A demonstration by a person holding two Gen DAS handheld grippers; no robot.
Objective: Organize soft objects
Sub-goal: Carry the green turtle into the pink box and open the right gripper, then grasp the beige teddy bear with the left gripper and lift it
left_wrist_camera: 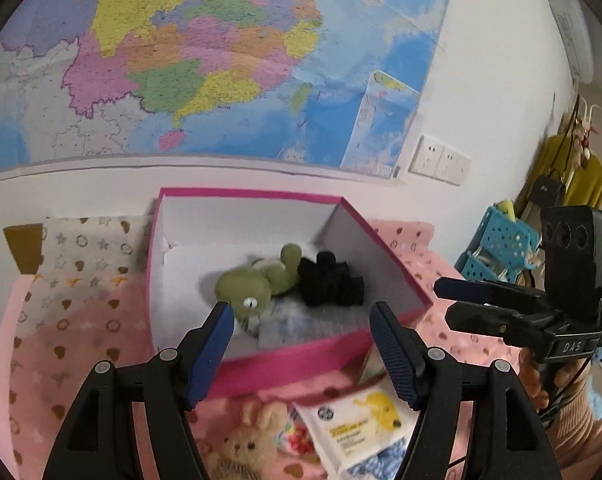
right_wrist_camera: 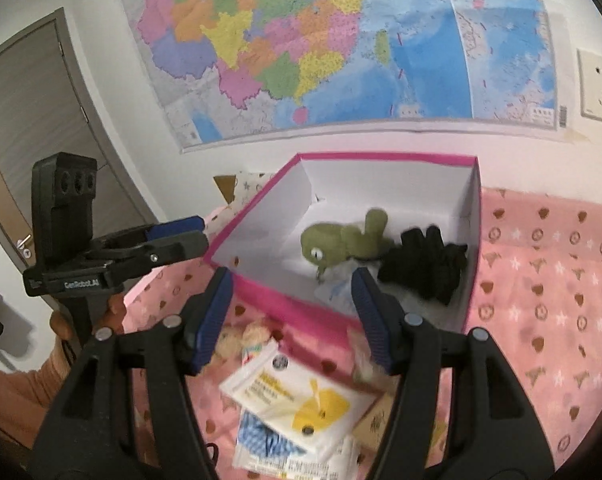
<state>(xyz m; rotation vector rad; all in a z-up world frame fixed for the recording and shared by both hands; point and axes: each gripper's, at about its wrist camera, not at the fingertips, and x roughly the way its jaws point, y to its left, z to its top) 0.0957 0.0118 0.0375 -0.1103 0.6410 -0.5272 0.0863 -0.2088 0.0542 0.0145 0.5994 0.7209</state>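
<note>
**A:** What have you got in front of you right now?

**B:** Your left gripper (left_wrist_camera: 301,340) hangs over the near rim of the pink box (left_wrist_camera: 301,364), fingers spread apart with nothing between them. Your right gripper (right_wrist_camera: 291,320) is the same: jaws apart, empty, poised above the box's near edge.

**A:** And the soft things?

**B:** Look inside the box. A green plush frog (left_wrist_camera: 257,280) lies on its side on the white floor, one round white eye showing and a limb sticking up. Just beside it, touching, sits a crumpled black knit glove (left_wrist_camera: 331,284), fingers bunched. Under both lies a pale blue-and-white cloth (left_wrist_camera: 297,322); its details are blurred.

**A:** Anything outside the box?

**B:** Yes, on the pink patterned bedspread (right_wrist_camera: 541,280) near you: a beige plush bear (left_wrist_camera: 249,440), a white packet with a yellow duck print (right_wrist_camera: 301,396), and a blue gingham cloth (right_wrist_camera: 261,436) tucked partly beneath that packet. They lie close together, below your grippers.
</note>
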